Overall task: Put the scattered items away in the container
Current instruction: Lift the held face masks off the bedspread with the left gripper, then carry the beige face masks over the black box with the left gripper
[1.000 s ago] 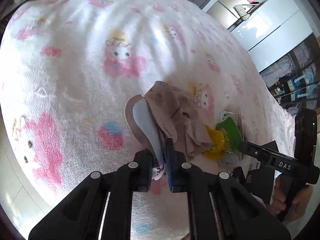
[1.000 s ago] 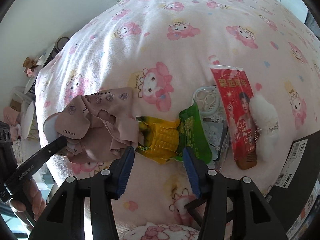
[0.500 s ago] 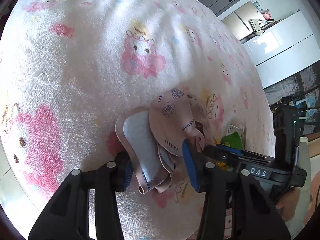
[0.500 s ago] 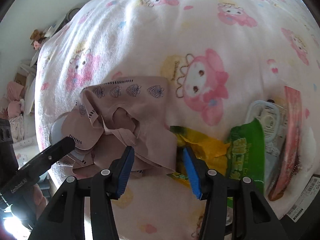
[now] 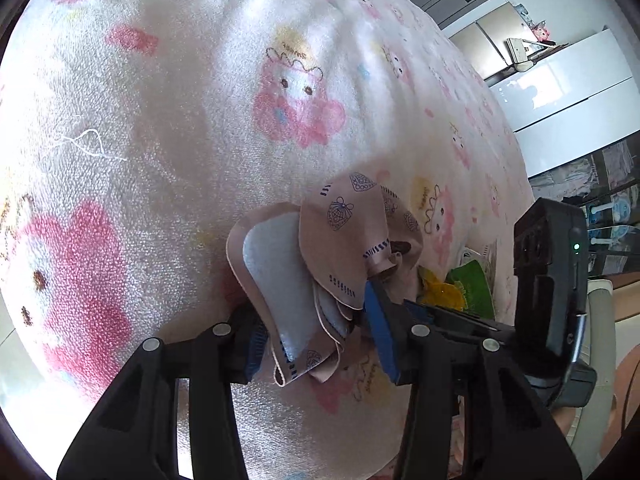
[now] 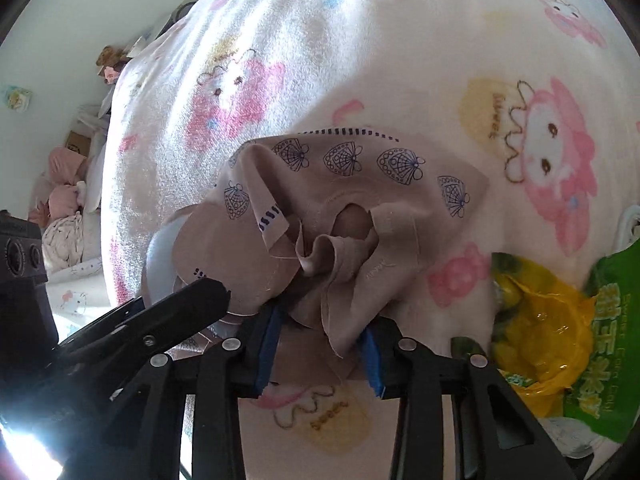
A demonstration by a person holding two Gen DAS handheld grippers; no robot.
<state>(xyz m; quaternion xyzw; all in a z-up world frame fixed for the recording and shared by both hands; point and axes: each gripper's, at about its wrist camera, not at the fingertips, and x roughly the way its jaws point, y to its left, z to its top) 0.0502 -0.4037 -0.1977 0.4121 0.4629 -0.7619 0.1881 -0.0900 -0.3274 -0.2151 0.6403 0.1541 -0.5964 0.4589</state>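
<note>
A: Where is the thing they're tidying?

B: The beige cloth with the shell print [image 6: 352, 216] lies crumpled on the pink cartoon blanket [image 6: 360, 60], just beside the yellow-and-green corn snack packet [image 6: 560, 328]. No container shows in either view.

A: And the tools?

B: The right gripper [image 6: 320, 344] is closing its jaws, with a bunched fold of the cloth hanging between the blue pads. I judge the pads are not yet pressing on it. The left gripper [image 5: 316, 344] stands about half wide, the cloth's pale-lined end lying loosely between its pads; it grips nothing.

A: What could go wrong?

B: The right jaws may catch only the thin dangling flap, so the cloth could slip out on the lift. They may also pinch the fluffy blanket underneath, since the fabric sits right on it, and drag the blanket up too.

A: Anything with two tools so close?

B: Yes. Their fingers almost meet over the same cloth. If the left one shuts again while the right pulls, the cloth gets tugged between them, or the fingers knock together.
</note>
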